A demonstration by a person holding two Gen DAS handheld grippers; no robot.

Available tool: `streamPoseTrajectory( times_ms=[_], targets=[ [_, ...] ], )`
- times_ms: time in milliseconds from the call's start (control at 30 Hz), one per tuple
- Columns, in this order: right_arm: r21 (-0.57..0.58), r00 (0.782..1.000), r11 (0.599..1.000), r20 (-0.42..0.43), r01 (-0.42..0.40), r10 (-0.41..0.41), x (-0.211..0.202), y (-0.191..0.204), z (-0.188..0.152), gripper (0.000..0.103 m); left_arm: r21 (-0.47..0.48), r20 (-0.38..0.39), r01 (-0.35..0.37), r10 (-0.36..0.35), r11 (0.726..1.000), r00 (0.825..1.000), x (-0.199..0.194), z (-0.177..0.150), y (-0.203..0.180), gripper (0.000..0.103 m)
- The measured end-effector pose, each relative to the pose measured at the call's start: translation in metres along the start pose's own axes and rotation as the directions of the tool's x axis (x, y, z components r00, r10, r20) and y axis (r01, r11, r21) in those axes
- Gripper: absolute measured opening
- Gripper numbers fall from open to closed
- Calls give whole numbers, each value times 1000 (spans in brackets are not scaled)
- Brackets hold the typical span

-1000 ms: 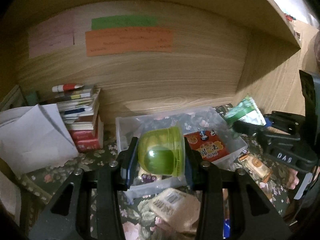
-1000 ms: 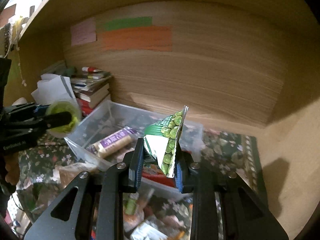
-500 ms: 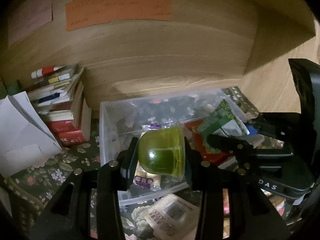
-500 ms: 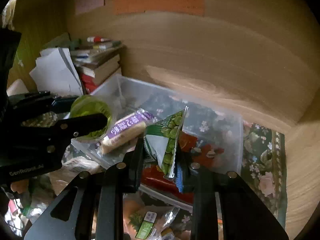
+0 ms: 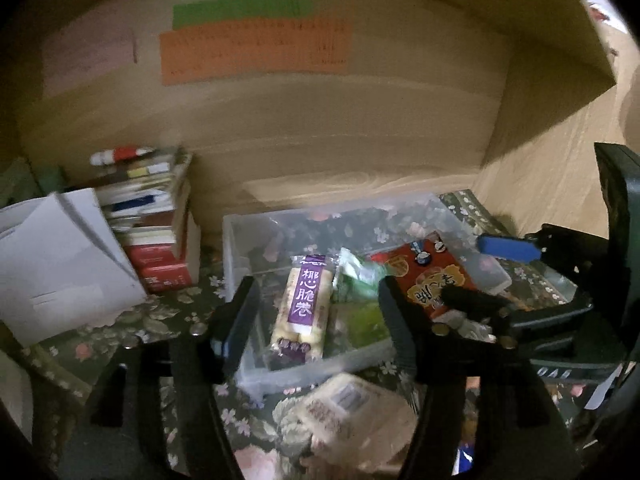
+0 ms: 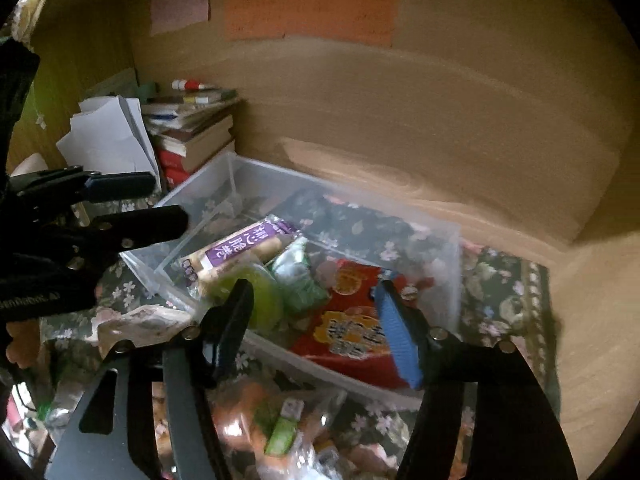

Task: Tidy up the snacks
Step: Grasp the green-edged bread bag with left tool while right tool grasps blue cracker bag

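A clear plastic bin (image 5: 240, 240) (image 6: 452, 240) stands on a floral cloth. In it lie a purple-labelled roll pack (image 5: 302, 308) (image 6: 236, 246), a green jelly cup (image 5: 366, 322) (image 6: 264, 300), a green pea packet (image 5: 356, 272) (image 6: 298, 280) and a red snack pack (image 5: 436, 280) (image 6: 352, 332). My left gripper (image 5: 316, 320) is open and empty over the bin's near end. My right gripper (image 6: 316, 320) is open and empty over the bin; it also shows in the left wrist view (image 5: 492, 272).
A stack of books (image 5: 156, 232) (image 6: 192, 132) and white paper (image 5: 56, 252) stand left of the bin. Loose snack packs lie in front of it (image 5: 352, 408) (image 6: 280, 420). Wooden walls close the back and right. Coloured notes (image 5: 256, 48) hang on the back wall.
Both grippers have opened. The jelly cup has dropped from the left one and the pea packet from the right one; both now lie in the bin.
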State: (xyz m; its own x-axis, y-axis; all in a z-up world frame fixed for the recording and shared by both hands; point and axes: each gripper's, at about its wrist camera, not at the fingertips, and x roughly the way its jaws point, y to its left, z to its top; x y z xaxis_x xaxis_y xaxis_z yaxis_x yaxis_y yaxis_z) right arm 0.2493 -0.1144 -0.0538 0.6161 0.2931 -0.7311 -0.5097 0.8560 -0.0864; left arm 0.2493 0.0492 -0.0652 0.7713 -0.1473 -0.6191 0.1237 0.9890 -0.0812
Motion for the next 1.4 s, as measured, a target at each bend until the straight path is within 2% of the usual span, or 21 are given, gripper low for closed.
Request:
streamPoseTrajectory(
  times_ms=[133,233,367,700,1033,1100,1267,1400],
  targets=[
    [17,998,1000,52,21,-22,-29,3,-8,68,-1,26,-11,11,1000,1000,-27,-12,1,73],
    [28,996,999,85,33,-35,-49,6,-15,71,-3,41,-29,29,1000,999,-46,-24,1,82],
    [60,993,998,118,15,-22,-75,12,-29,74,-20,49,-34,35,999,998,-66,-44,2,92],
    [130,993,992,118,6,-22,-103,41,-76,78,-62,-11,-19,18,998,1000,-91,-108,8,93],
    [225,999,974,22,-28,23,-79,71,-121,79,-33,-39,14,-16,999,999,-100,-148,1,94],
    [238,1000,971,8,-22,21,-74,74,-125,79,-23,-37,25,-26,999,999,-98,-151,-1,99],
    [269,999,962,-24,-39,47,-58,76,-128,82,-21,-64,43,-45,999,997,-78,-151,-5,101],
    [285,997,957,-41,-50,65,-48,76,-129,79,5,-104,59,-58,998,993,-56,-150,-10,101]
  ],
)
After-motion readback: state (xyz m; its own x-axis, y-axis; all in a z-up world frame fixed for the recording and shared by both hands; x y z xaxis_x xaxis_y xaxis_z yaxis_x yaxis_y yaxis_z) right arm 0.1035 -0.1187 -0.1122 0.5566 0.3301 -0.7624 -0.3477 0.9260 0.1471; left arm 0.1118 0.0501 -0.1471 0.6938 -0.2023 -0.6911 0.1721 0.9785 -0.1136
